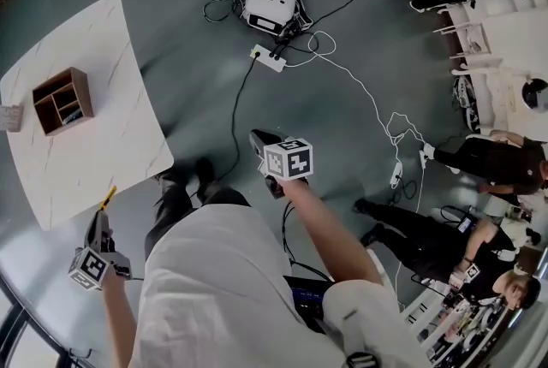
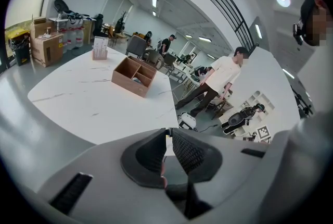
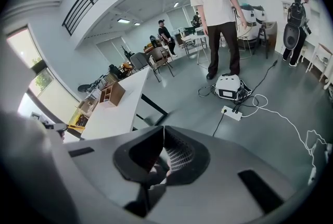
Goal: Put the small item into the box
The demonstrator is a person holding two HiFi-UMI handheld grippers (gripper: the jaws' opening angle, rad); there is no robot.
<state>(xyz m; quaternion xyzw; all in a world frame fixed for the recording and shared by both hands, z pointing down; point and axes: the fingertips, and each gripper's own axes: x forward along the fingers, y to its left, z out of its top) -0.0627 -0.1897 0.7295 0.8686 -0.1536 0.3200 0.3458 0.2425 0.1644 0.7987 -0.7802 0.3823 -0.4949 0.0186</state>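
White table [image 1: 86,144], brown divided wooden box [image 1: 62,100], left gripper [image 2: 167,130], right gripper [image 3: 163,128], fingers [image 2: 190,152] closed, seemingly empty

Counter [image 1: 86,101]: white with thin grey marble veins. Box [image 1: 62,100]: brown wood, darker inside. Floor [image 1: 342,101]: dull grey-green. Left gripper [image 2: 167,131] fingers [image 2: 190,152]: dark grey, pads with fine cross-hatched ribbing. Marker cubes [image 1: 288,159]: black squares on white. Power strip [image 1: 269,57]: white, with white and black cables. Shirt [image 1: 223,289]: white
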